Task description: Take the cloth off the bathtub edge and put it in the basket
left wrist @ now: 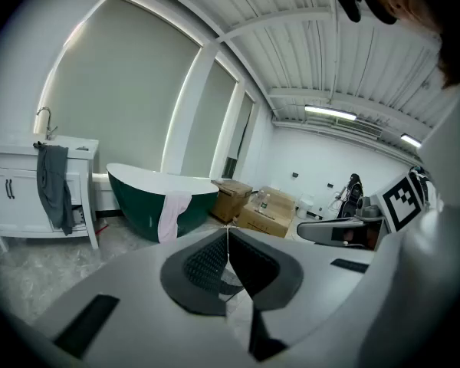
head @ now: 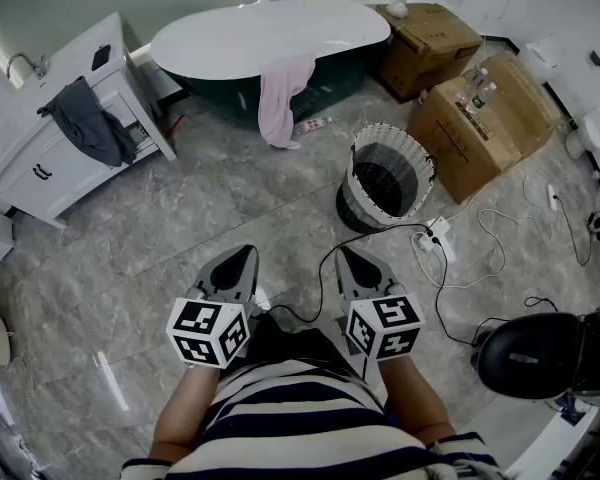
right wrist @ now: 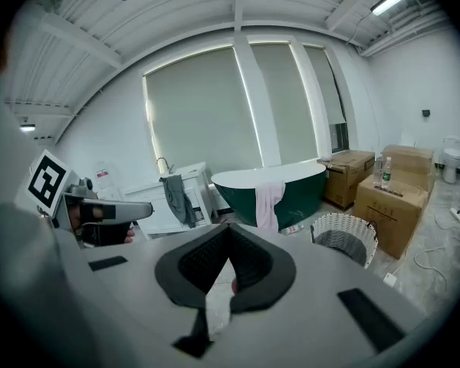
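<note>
Reach not begun; the pink cloth [head: 283, 98] hangs over the near edge of the bathtub [head: 230, 40], the basket [head: 365, 208] stands near the bathtub's right end; left gripper [head: 235, 263] and right gripper [head: 358, 266] sit closed and empty, well short of the bathtub; next, I reckon, approach and open.

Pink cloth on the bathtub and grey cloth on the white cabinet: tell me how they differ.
The pale pink cloth drapes over the rim of the dark green bathtub, long down its side. The dark grey cloth hangs bunched from the white cabinet. Both hang limp.
</note>
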Available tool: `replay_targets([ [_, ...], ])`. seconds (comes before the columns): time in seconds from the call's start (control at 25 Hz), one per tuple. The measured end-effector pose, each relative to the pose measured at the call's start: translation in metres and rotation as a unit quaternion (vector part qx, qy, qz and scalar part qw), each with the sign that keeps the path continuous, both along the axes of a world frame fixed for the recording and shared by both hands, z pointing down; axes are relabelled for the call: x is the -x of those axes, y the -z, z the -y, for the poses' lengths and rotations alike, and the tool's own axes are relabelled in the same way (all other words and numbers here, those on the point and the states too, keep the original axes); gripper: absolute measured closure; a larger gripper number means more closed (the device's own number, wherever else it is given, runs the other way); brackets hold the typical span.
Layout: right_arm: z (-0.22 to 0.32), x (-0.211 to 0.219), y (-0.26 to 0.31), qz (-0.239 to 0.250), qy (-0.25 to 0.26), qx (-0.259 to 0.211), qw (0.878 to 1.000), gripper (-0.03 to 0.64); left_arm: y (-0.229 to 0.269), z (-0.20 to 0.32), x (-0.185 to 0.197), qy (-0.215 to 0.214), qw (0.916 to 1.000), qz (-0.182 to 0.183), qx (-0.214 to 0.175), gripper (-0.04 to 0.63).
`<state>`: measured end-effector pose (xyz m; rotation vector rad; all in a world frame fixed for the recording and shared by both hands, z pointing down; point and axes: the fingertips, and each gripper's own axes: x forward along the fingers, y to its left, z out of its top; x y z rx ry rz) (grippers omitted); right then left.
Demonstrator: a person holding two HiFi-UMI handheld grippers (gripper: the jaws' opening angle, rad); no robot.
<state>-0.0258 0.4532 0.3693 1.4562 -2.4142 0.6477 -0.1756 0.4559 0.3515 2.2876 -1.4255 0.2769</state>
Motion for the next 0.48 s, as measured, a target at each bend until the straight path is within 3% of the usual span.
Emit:
replay_targets([
  [0.24, -0.006, -0.003, -0.001, 0.032, -0.002, 0.007, 0.999, 0.592, -0.002, -0.004, 0.003, 0.006, 1.0, 0.0, 0.005, 0.575],
  [0.48, -0.003, 0.0, -0.011, 0.034, 0.005, 0.024, 0.999, 0.592, -0.009, 0.003, -0.003, 0.001, 1.0, 0.003, 0.009, 0.575],
])
